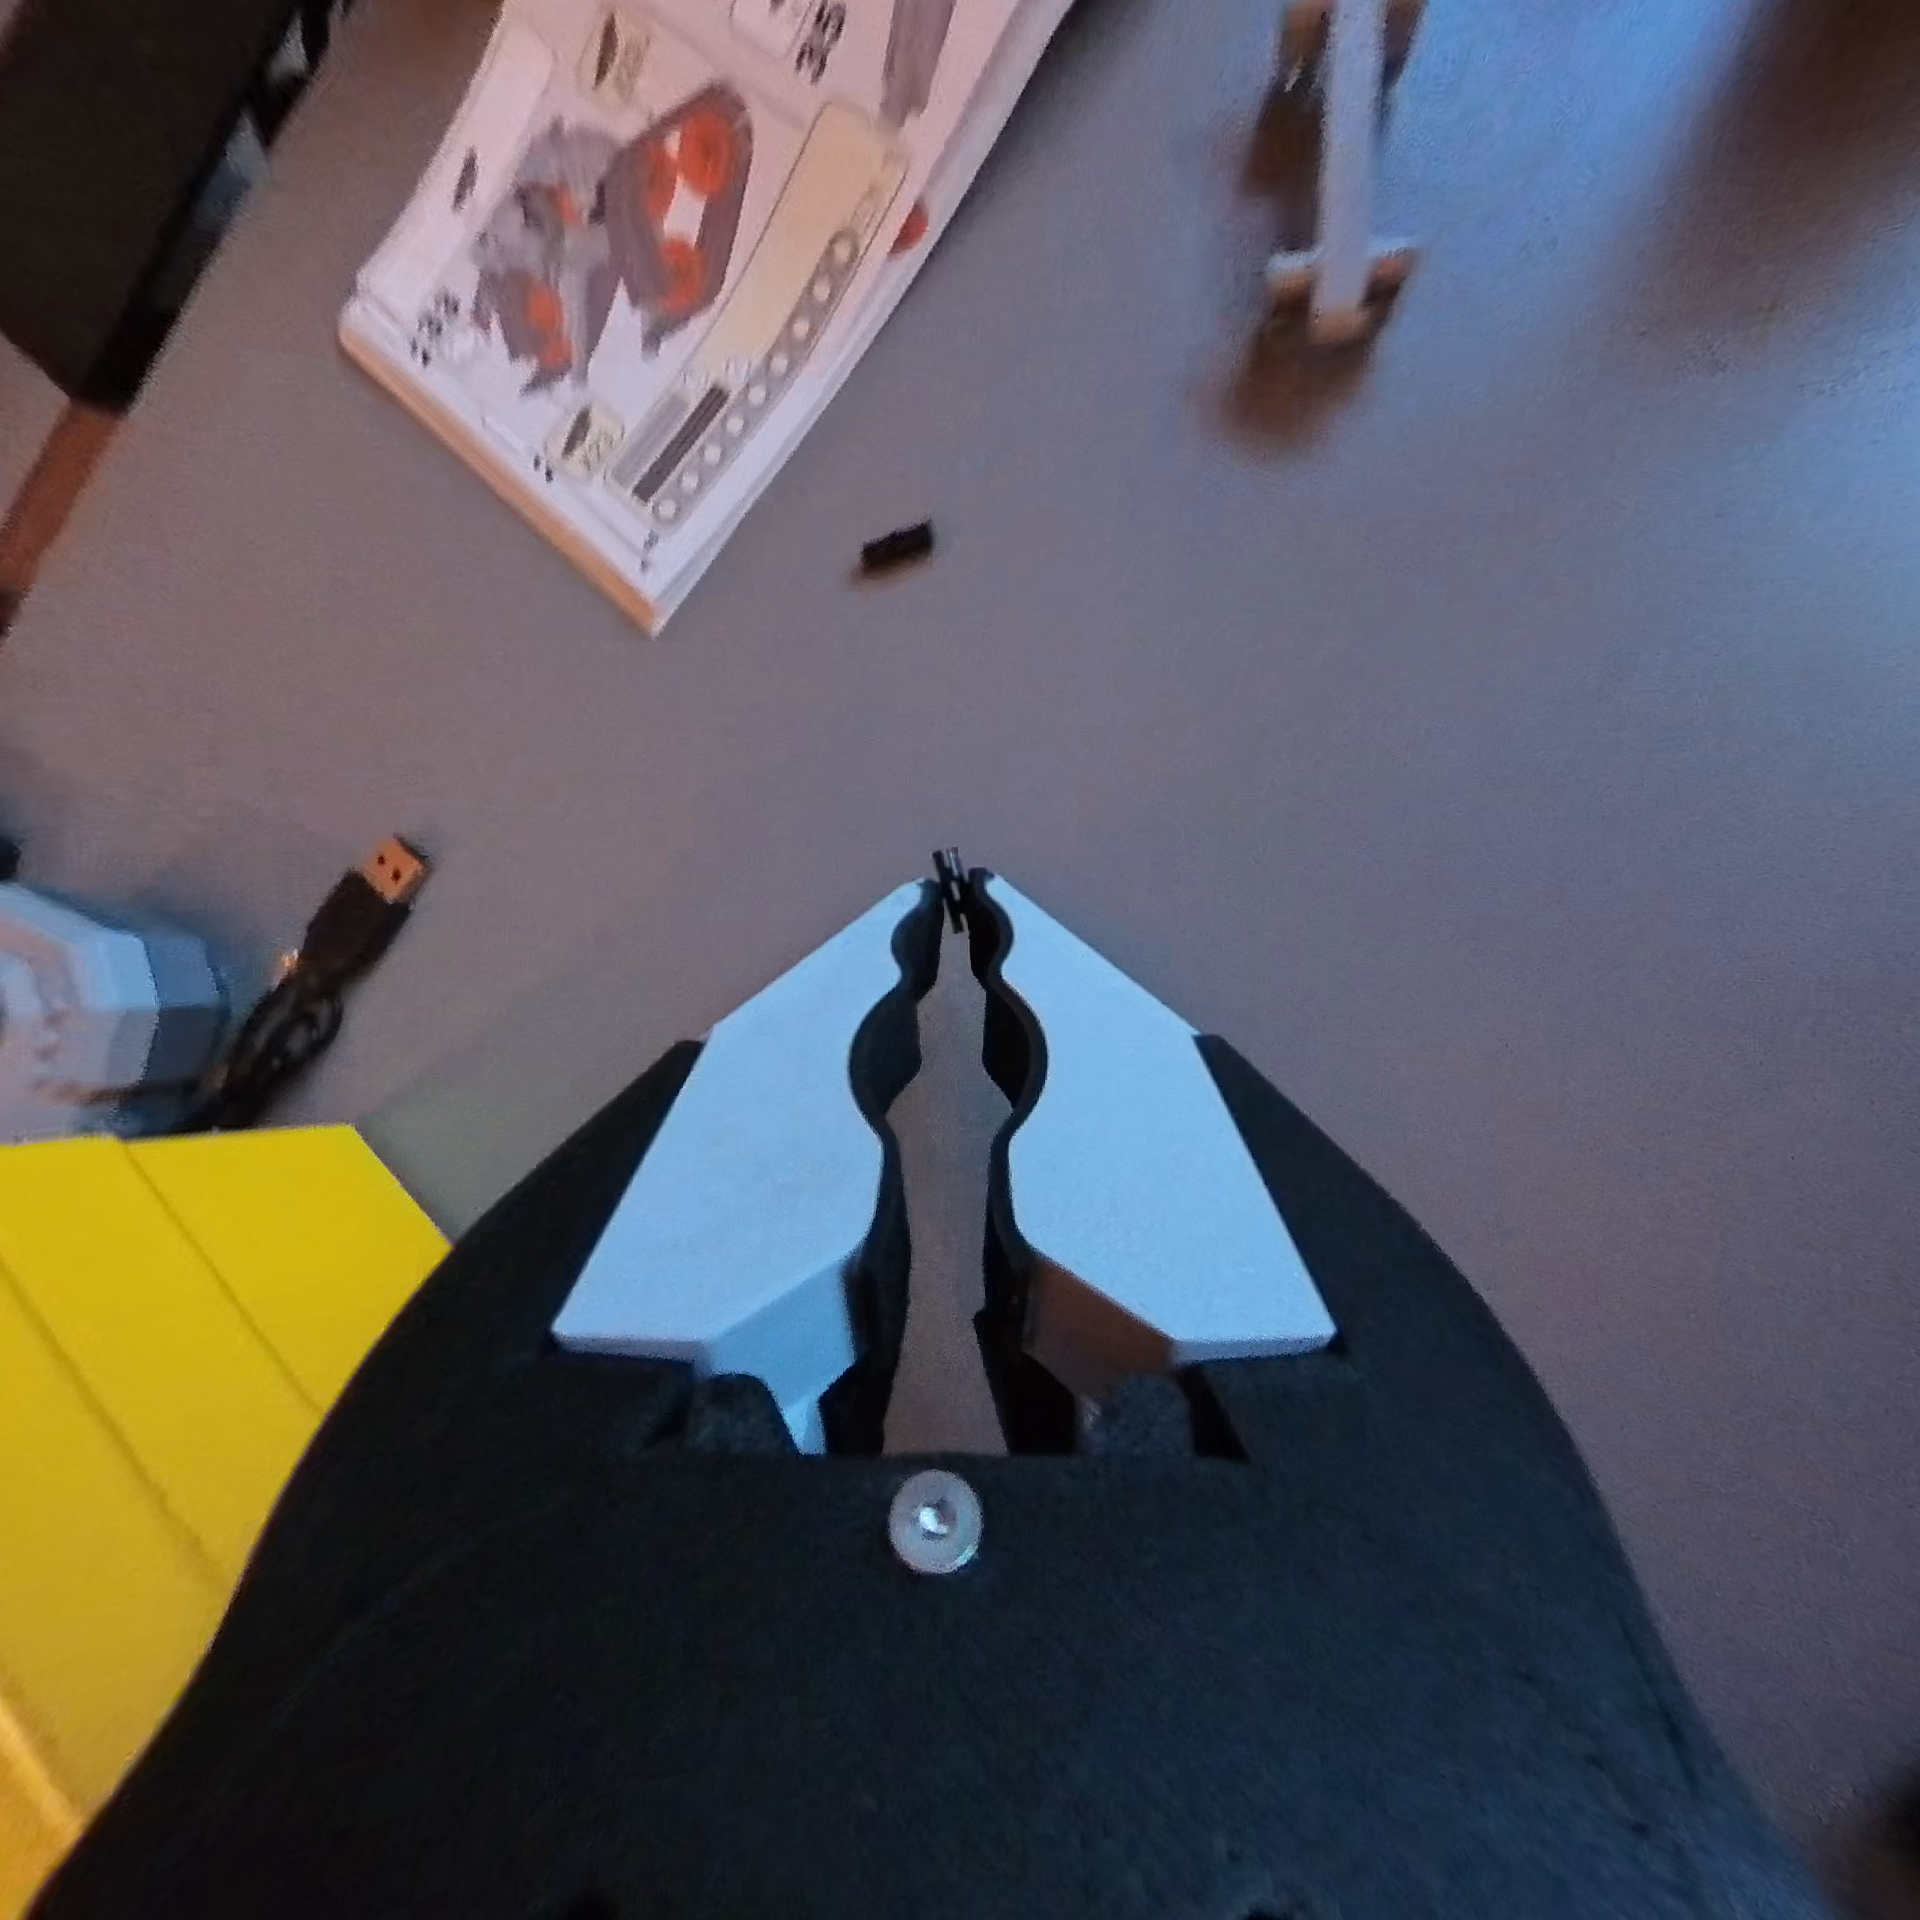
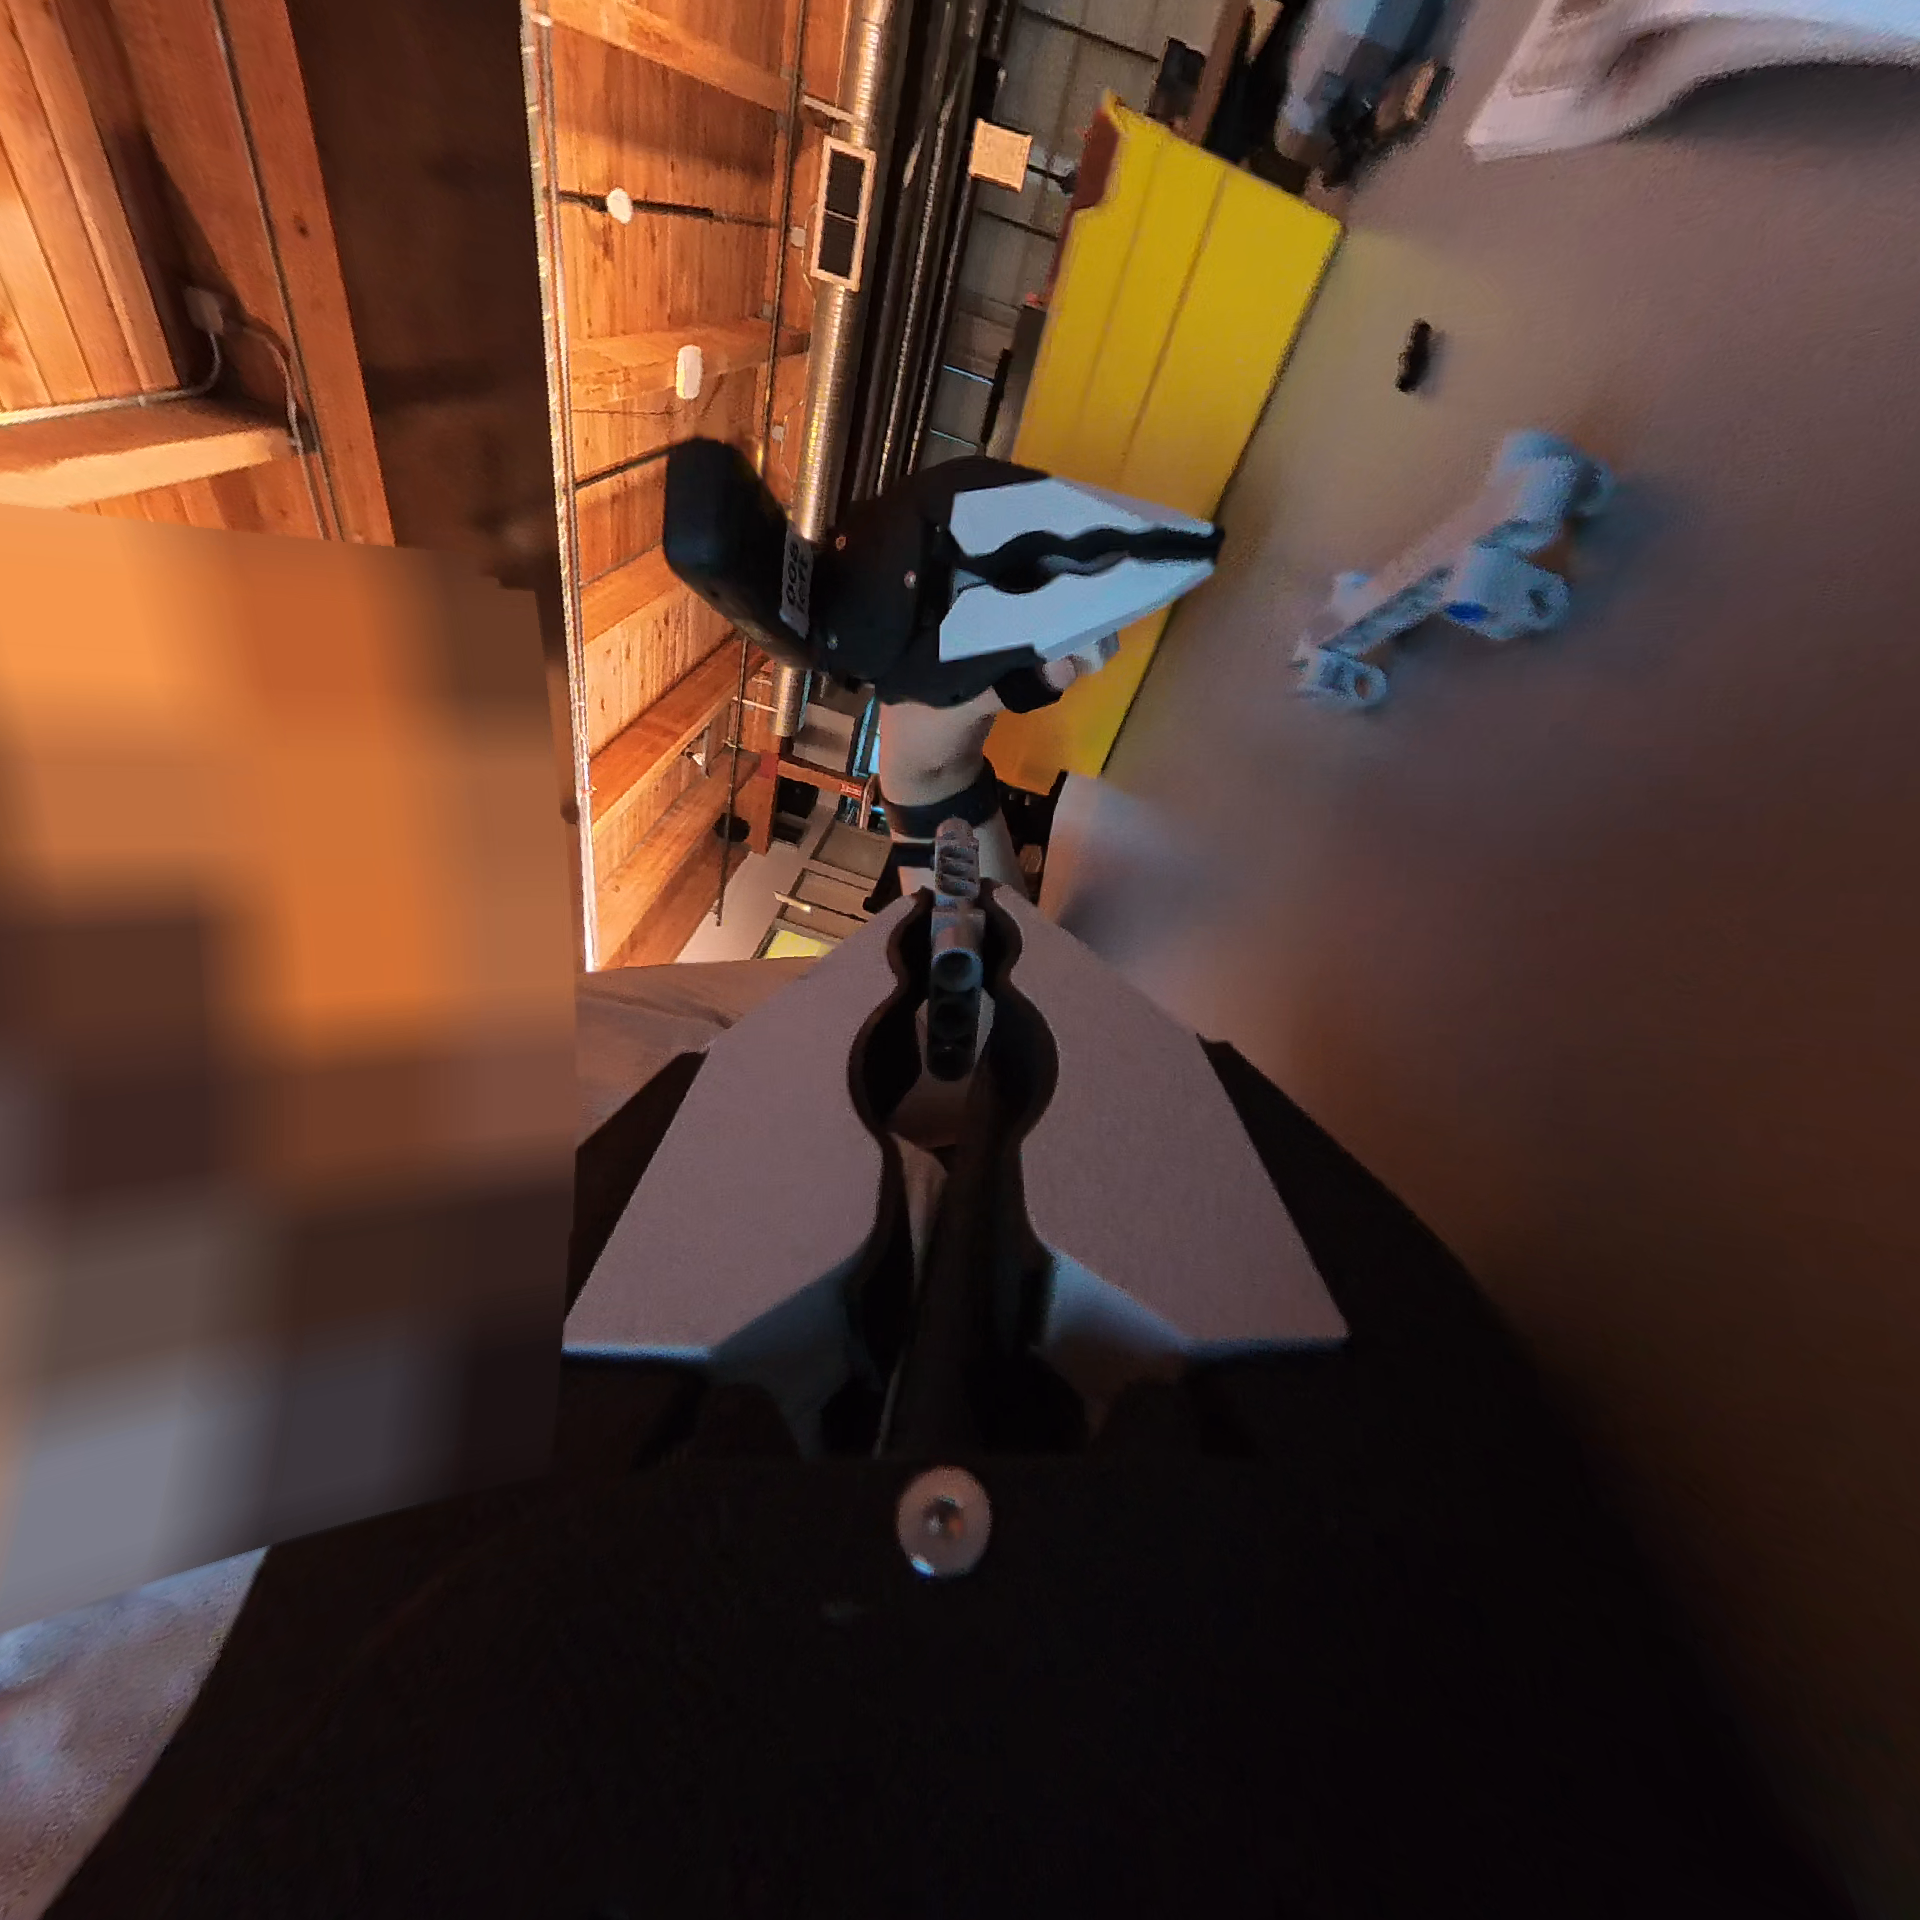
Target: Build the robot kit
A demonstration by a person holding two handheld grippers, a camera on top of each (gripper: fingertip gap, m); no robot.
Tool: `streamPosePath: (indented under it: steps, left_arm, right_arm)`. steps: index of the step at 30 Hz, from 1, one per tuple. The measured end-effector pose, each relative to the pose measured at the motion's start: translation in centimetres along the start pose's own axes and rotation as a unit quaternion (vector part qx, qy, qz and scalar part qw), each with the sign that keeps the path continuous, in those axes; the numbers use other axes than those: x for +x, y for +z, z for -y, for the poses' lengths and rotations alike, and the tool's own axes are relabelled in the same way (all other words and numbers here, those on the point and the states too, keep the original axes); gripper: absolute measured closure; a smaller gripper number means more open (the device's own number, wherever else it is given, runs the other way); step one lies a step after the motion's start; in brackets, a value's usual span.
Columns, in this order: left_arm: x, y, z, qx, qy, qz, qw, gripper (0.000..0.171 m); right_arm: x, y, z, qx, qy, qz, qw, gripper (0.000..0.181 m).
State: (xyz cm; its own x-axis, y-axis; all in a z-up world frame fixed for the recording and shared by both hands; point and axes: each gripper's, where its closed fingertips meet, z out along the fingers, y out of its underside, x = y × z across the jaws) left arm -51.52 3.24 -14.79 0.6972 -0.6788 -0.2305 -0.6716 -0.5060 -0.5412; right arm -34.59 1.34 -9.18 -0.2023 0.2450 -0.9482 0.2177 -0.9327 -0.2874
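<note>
My left gripper (image 1: pixel 953 891) is shut on a small black pin (image 1: pixel 949 881) that sticks out past its fingertips, held above the grey table (image 1: pixel 1351 831). It also shows in the right wrist view (image 2: pixel 1205 545), shut, held by a hand. My right gripper (image 2: pixel 956 904) is shut on a grey beam with holes (image 2: pixel 954 971), which runs back between the jaws and pokes out past the tips. A white and grey brick assembly (image 1: pixel 1335 197) lies on the table ahead of the left gripper; the right wrist view shows it too (image 2: pixel 1455 592). A loose black piece (image 1: pixel 896 549) lies on the table.
An open instruction booklet (image 1: pixel 665 291) lies at the upper left. A yellow box (image 1: pixel 177 1351) stands at the left, also seen in the right wrist view (image 2: pixel 1164 343). A black USB cable (image 1: pixel 353 935) and a white and grey block (image 1: pixel 83 1008) lie beside it. The grippers' ends are close to 20 cm from one another. The loose black piece (image 1: pixel 896 549) sits 8 cm or so from the ends of my left fingers.
</note>
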Motion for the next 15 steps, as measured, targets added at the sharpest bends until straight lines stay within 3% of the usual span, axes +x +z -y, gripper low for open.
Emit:
streamPosePath:
  steps: [4, 7, 11, 15]
  left_arm:
    - [1.9, -2.0, 4.7, 0.103, 0.051, 0.001, 0.993, 0.169]
    - [2.9, -5.1, 9.2, 0.200, 0.093, 0.041, 0.974, 0.169]
    - [4.9, -11.1, 15.0, 0.313, 0.171, 0.110, 0.928, 0.168]
    - [8.0, -17.2, 19.9, 0.408, 0.251, 0.157, 0.864, 0.169]
  right_arm:
    - [-1.8, -0.1, 0.9, 0.026, -0.087, 0.018, 0.996, 0.176]
    - [-4.2, 0.1, 1.4, 0.024, -0.163, 0.021, 0.986, 0.176]
    - [-10.7, 1.2, 2.3, 0.048, -0.269, 0.006, 0.962, 0.176]
    - [-15.4, 1.8, 1.6, 0.033, -0.369, -0.026, 0.928, 0.175]
